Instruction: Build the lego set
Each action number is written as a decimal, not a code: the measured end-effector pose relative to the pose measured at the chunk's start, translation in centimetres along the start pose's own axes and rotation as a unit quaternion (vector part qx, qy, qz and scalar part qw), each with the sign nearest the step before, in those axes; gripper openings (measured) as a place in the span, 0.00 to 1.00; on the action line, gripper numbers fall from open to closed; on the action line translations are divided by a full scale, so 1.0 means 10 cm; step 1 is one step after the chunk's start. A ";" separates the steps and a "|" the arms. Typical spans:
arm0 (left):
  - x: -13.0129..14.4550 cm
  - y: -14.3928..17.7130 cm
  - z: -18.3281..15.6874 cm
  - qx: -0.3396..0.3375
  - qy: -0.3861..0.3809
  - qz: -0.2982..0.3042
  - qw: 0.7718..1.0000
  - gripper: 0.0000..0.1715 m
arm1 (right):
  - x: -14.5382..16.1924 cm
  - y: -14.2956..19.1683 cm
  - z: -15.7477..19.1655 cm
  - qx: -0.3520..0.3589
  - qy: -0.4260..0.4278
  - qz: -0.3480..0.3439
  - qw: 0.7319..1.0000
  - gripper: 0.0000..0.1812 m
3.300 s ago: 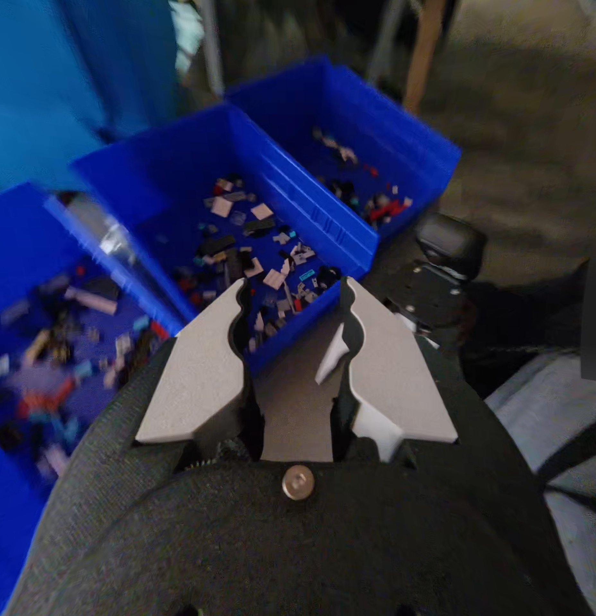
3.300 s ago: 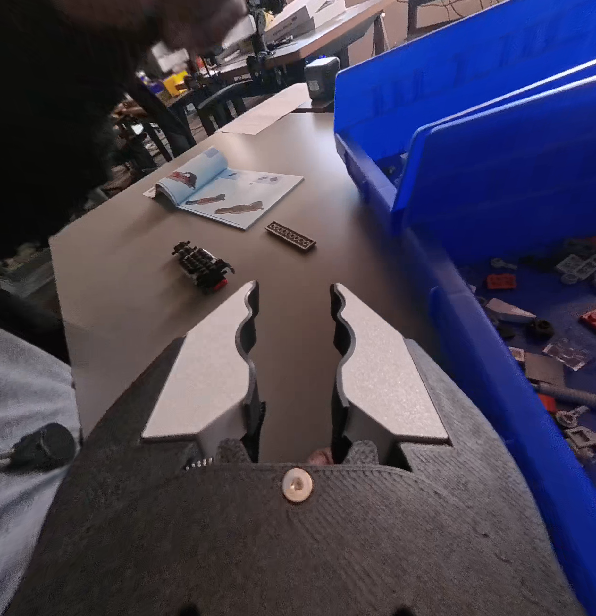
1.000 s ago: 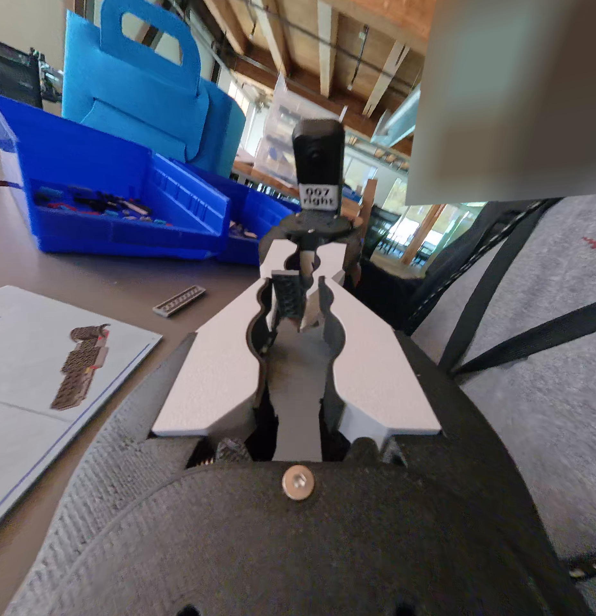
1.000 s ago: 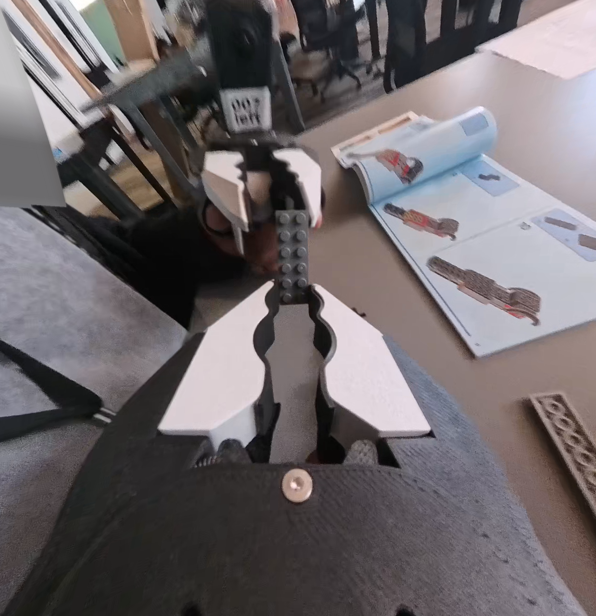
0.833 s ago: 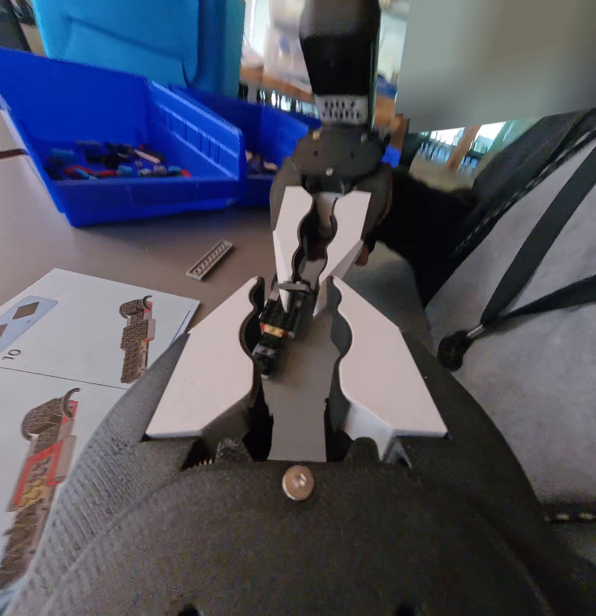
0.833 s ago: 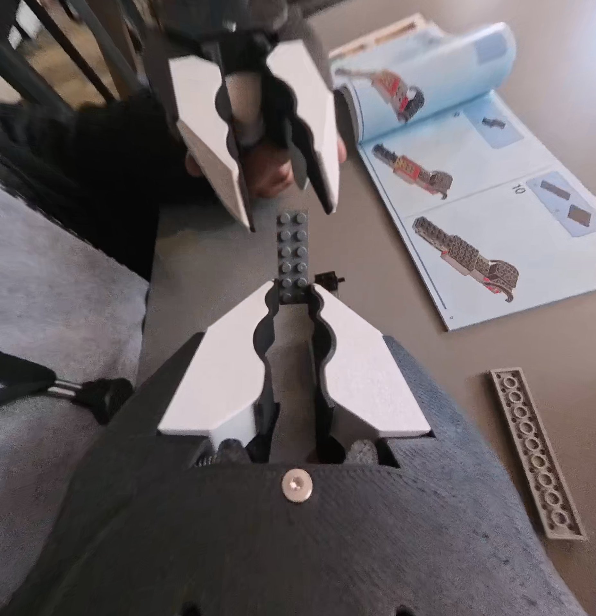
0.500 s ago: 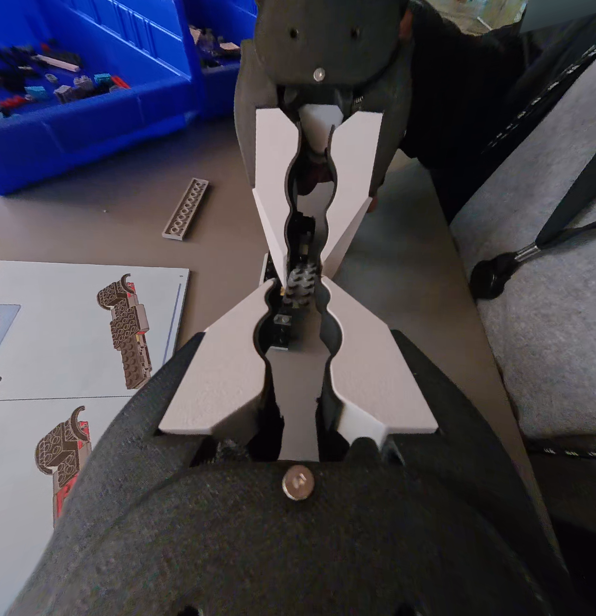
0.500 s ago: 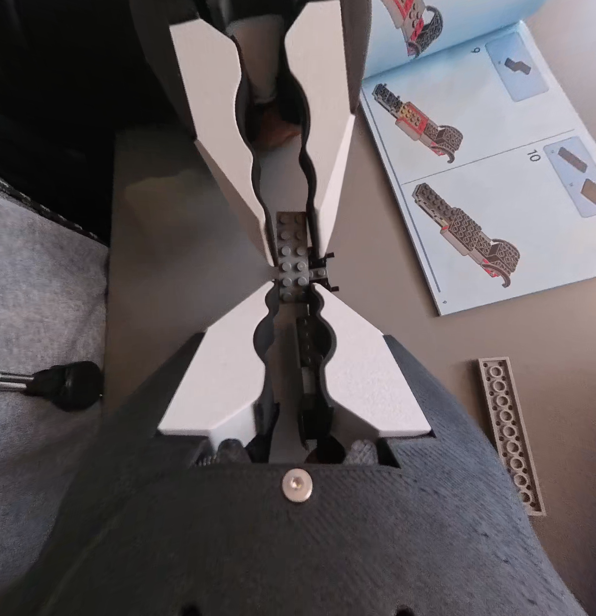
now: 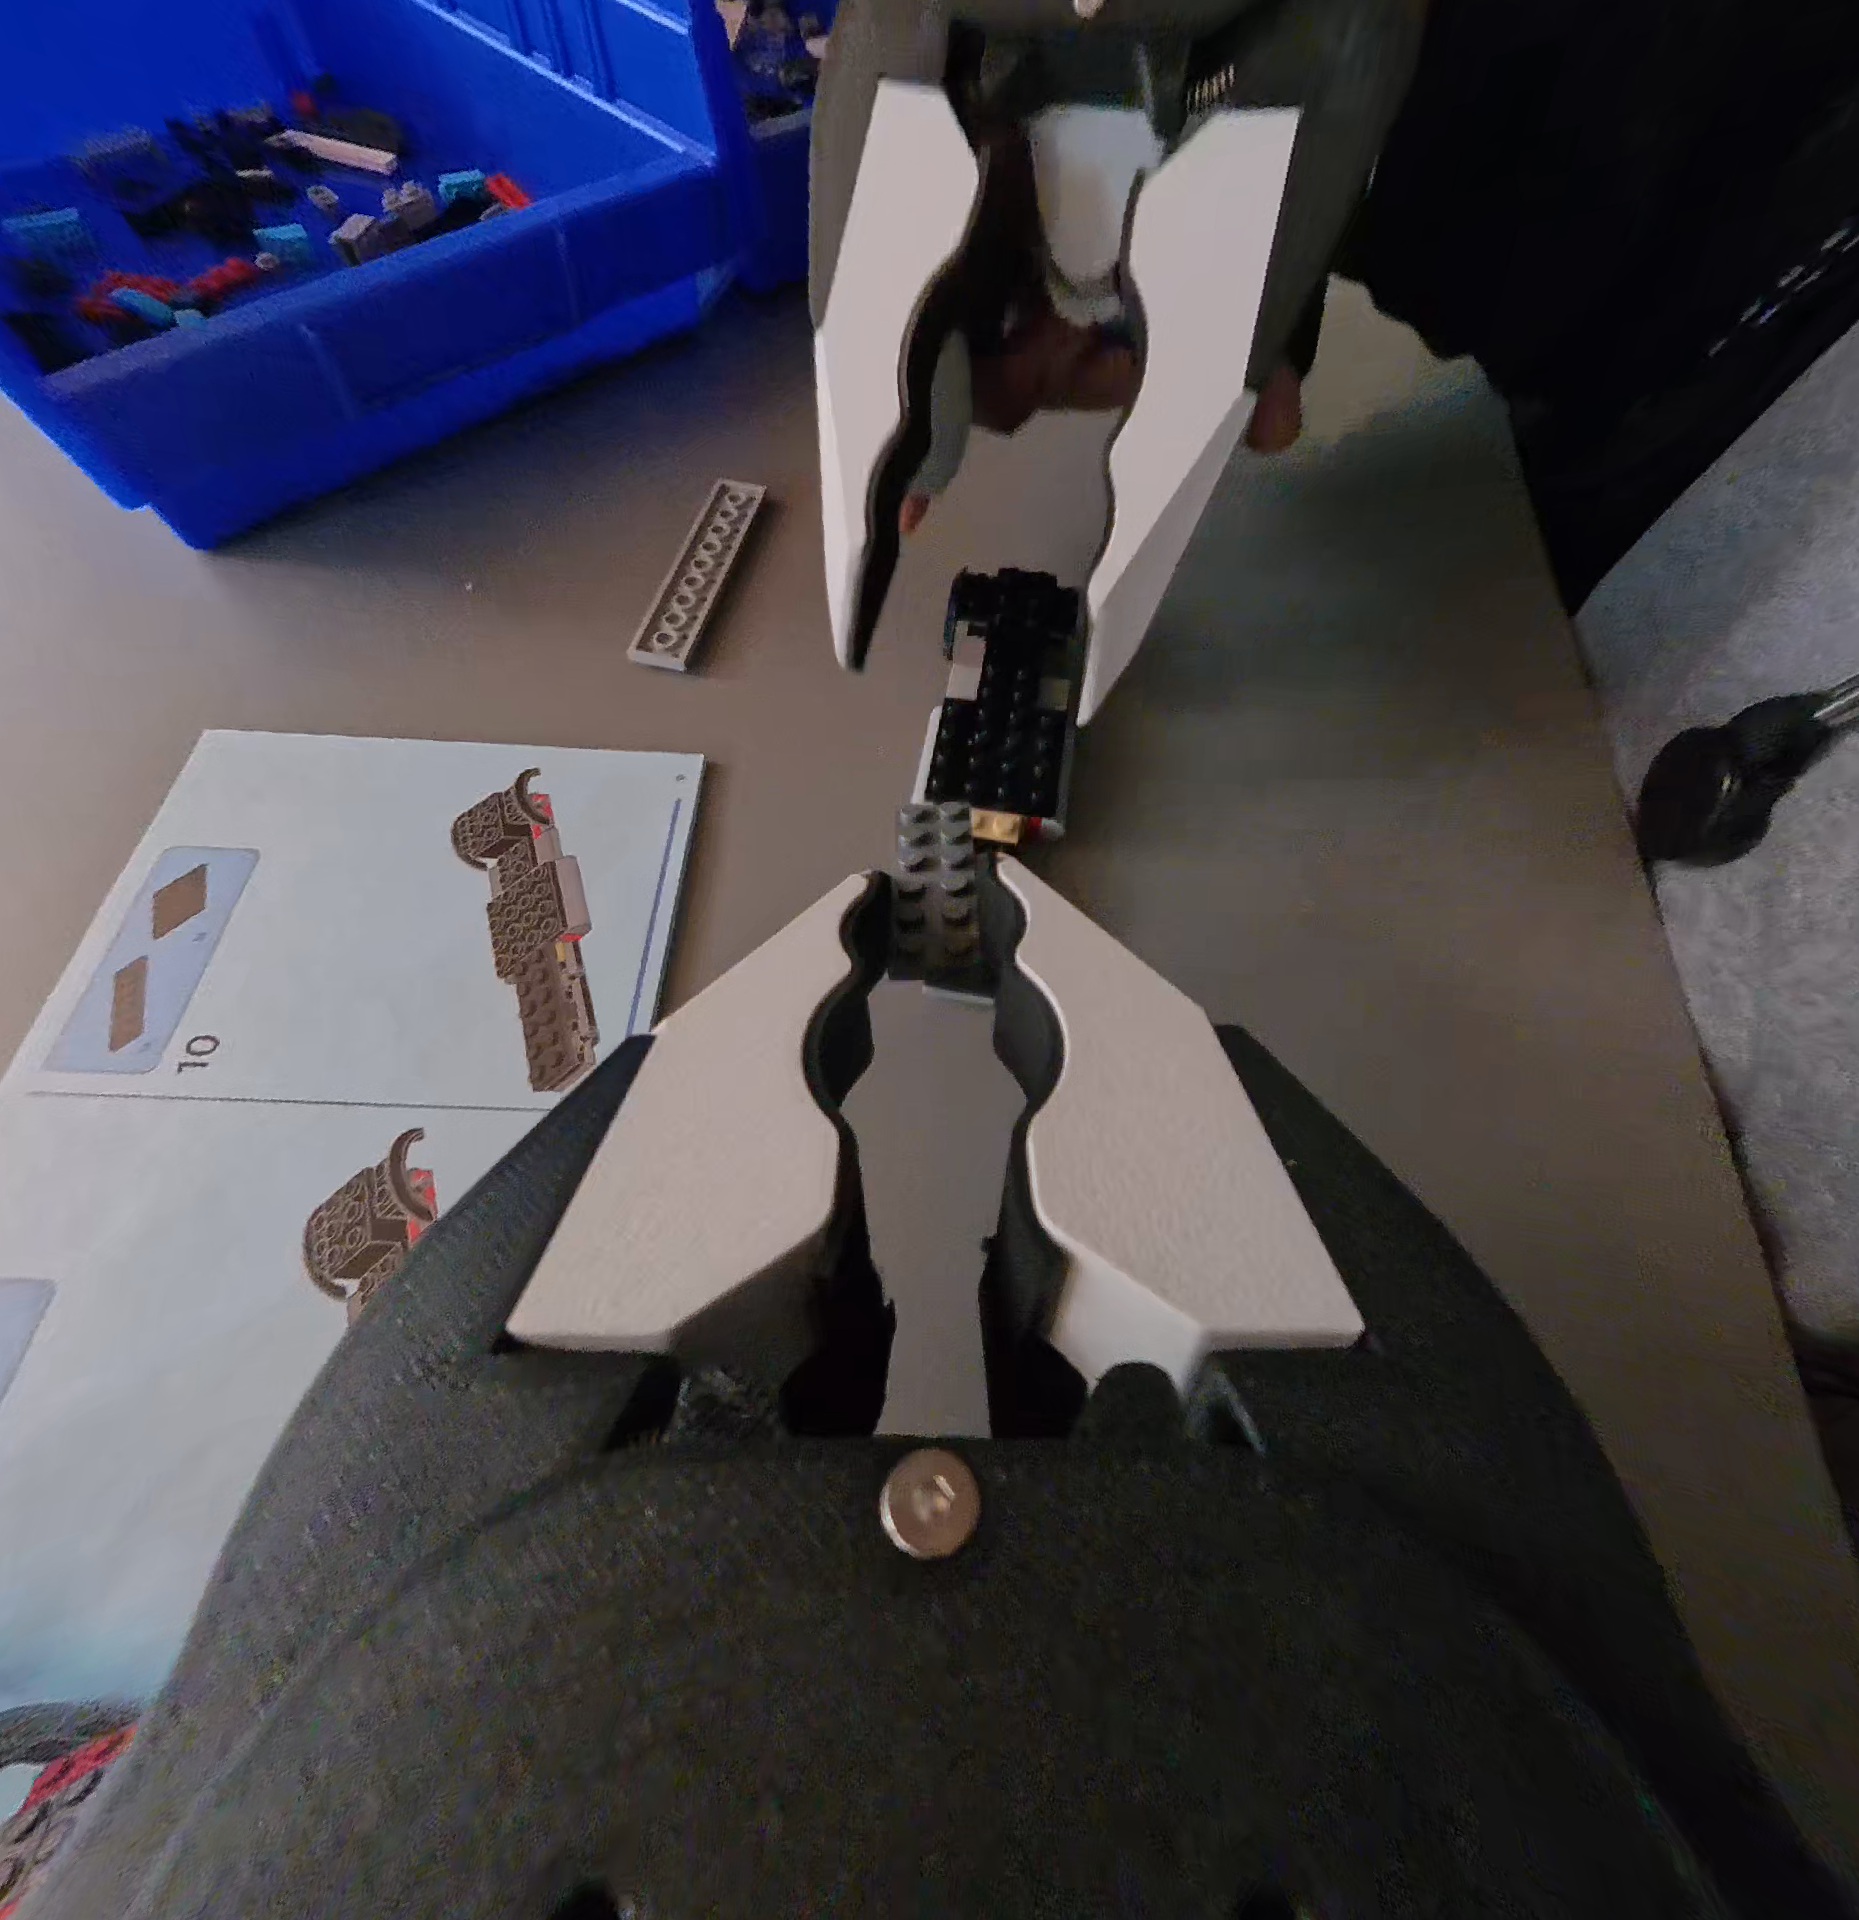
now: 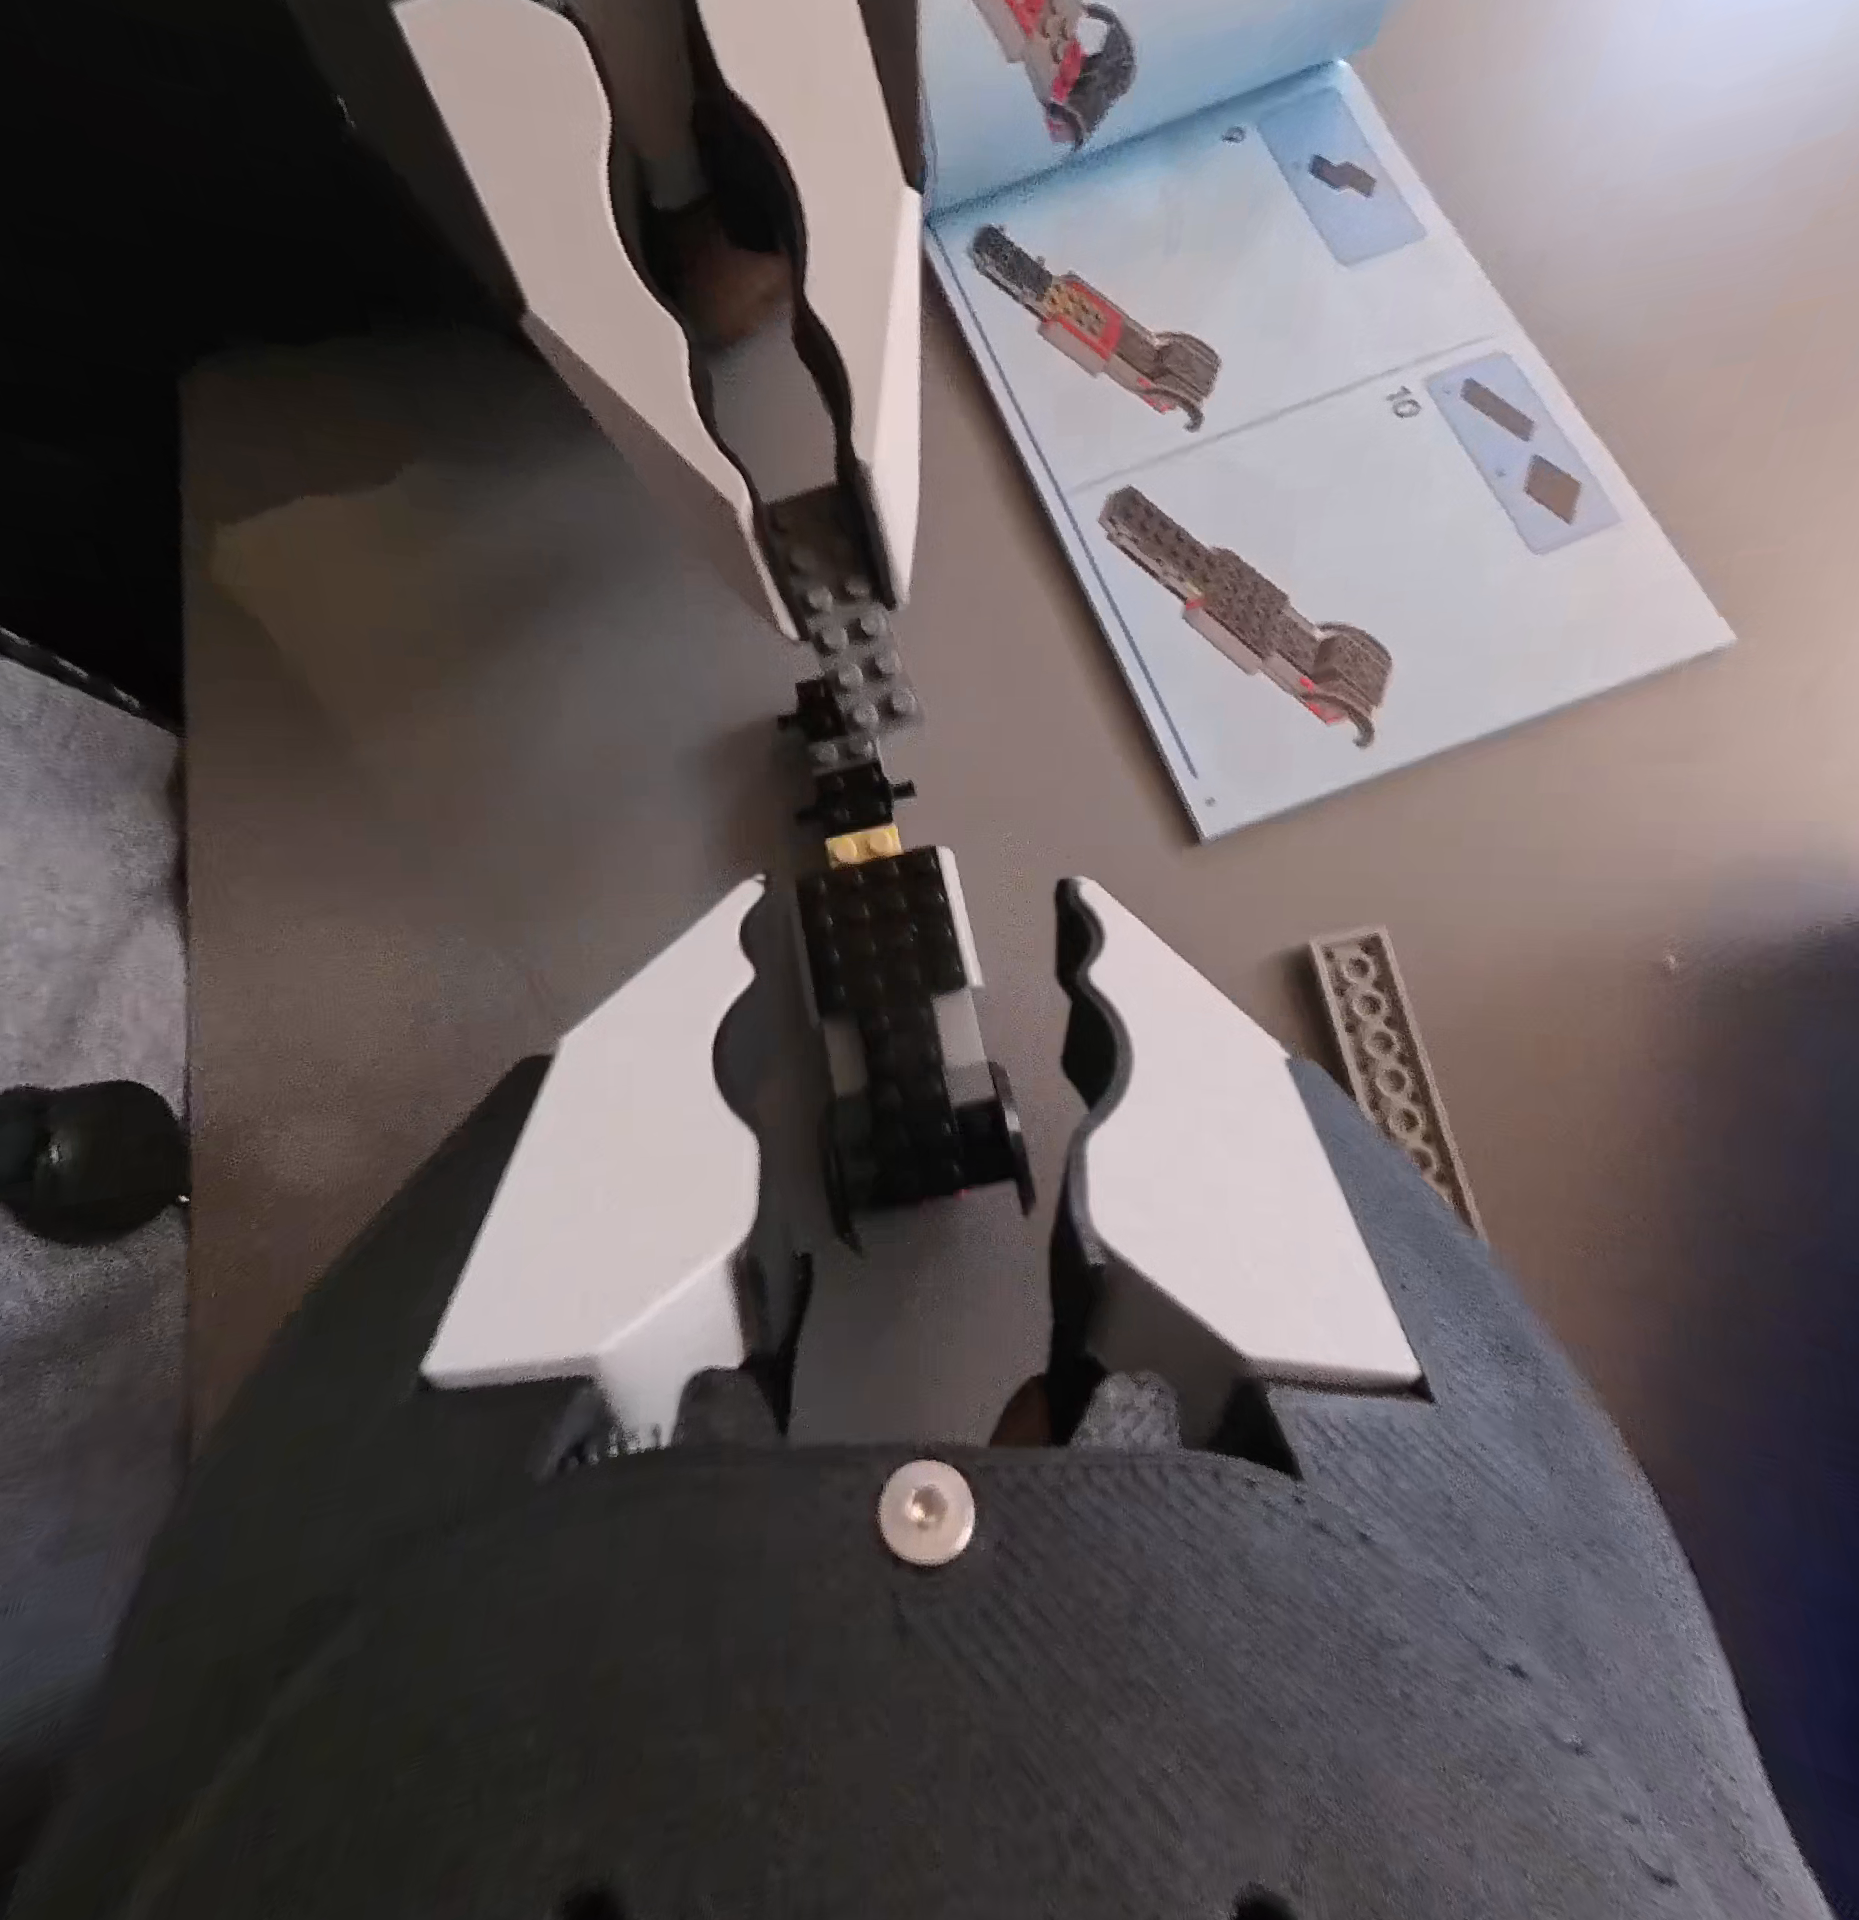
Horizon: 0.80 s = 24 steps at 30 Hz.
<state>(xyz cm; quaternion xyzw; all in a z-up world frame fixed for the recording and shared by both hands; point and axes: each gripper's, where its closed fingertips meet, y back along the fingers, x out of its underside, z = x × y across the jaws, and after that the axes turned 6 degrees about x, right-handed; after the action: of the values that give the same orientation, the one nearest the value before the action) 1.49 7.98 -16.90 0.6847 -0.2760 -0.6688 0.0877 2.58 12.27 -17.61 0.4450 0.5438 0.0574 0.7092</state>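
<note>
One piece of print can be made out, a step numeral on the open instruction booklet (image 9: 385,935) lying on the table (image 9: 1320,935). It stands beside a pale-blue parts box (image 9: 151,956) on the page. In the left wrist view it is at about nine o'clock, and in the right wrist view at about one o'clock.

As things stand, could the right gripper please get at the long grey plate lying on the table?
Probably yes: the right gripper is open and empty, and the long grey plate lies uncovered just beside it.

A black knob (image 9: 1725,792) rests on grey fabric (image 9: 1798,935).
</note>
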 end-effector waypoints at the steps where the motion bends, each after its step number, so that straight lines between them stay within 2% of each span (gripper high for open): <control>1: 0.03 0.00 0.01 -0.002 -0.003 0.008 1.000 0.09 | 0.03 0.02 -0.03 0.004 -0.002 0.002 1.000 0.33; 5: 0.08 -0.05 -0.01 0.005 -0.019 0.029 0.999 0.09 | 0.14 0.01 -0.04 0.010 0.023 0.024 0.999 0.36; 13: 0.08 -0.18 -0.10 0.027 -0.036 0.049 0.998 0.10 | 0.24 -0.18 0.05 -0.019 0.063 0.054 0.996 0.35; 19: 0.16 -0.23 -0.10 0.034 -0.030 0.082 0.996 0.10 | 0.22 -0.19 0.07 -0.031 0.070 0.043 0.996 0.24; 24: 0.12 -0.23 -0.07 0.033 -0.035 0.073 0.996 0.09 | 0.22 -0.19 0.08 -0.035 0.067 0.035 0.997 0.24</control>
<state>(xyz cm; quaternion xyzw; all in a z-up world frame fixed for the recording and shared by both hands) 2.72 9.11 -19.02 0.6416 -0.3500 -0.6745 0.1040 3.33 11.97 -20.53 0.4339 0.5720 0.1310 0.6837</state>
